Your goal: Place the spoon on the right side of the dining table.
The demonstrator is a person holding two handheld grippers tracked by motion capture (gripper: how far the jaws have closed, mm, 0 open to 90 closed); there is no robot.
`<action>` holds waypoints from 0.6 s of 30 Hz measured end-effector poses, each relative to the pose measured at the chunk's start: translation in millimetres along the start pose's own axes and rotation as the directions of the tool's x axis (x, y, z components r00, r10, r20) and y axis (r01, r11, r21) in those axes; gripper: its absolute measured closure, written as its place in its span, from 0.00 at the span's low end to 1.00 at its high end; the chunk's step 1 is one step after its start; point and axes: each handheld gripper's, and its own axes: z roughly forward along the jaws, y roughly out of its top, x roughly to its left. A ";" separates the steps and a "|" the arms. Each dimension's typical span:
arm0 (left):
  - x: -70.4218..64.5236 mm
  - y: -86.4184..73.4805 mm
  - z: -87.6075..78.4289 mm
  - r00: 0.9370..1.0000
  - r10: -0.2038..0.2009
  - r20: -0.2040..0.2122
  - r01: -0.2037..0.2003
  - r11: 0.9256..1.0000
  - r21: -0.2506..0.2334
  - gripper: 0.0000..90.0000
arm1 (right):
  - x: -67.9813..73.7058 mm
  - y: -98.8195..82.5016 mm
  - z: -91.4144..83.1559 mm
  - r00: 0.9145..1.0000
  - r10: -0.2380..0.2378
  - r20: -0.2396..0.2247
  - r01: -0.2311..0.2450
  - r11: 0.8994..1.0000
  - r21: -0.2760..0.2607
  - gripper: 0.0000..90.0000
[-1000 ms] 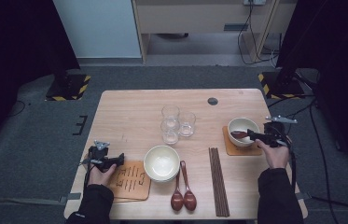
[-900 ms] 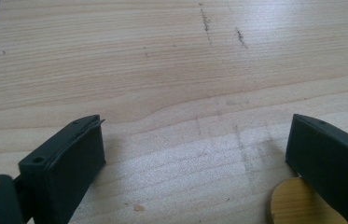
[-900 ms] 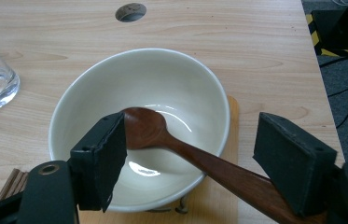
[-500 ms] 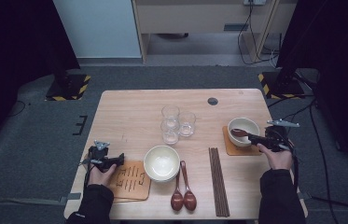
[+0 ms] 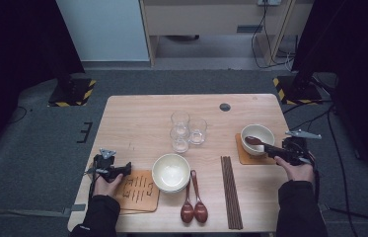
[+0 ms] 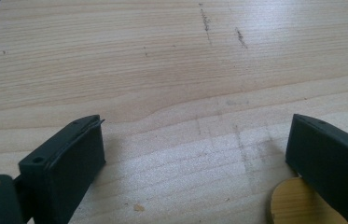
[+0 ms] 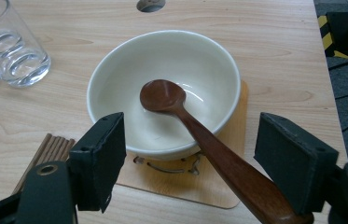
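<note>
Right gripper (image 7: 190, 163) stands with jaws wide apart, nothing pinched. Between them lies the wooden spoon (image 7: 195, 130), scoop resting in the white bowl (image 7: 115, 79), handle slanting back over the rim; its end is cut off, perhaps touching one jaw.

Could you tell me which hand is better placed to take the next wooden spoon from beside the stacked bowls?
Left. The left gripper hovers open over its coaster, near the spoons; the right gripper is open beside the far bowl.
</note>
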 end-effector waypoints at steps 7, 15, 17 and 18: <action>0.0 0.0 0.0 1.000 0.000 0.000 0.000 1.000 0.000 0.04 | 2.4 -5.0 -5.2 1.000 -0.002 -0.022 0.002 1.000 0.009 0.28; 0.0 0.0 0.0 1.000 0.000 0.000 0.000 1.000 0.000 0.04 | 7.8 -9.0 -12.3 0.998 -0.008 -0.055 0.008 1.000 0.004 0.28; 0.0 0.0 0.0 1.000 0.000 0.000 0.000 1.000 0.000 0.04 | 9.6 -9.8 -12.4 0.998 -0.009 -0.061 0.010 1.000 0.007 0.28; 0.0 0.0 0.0 1.000 0.000 0.000 0.000 1.000 0.000 0.04 | 10.8 -10.3 -12.5 0.998 -0.014 -0.065 0.014 1.000 0.007 0.28</action>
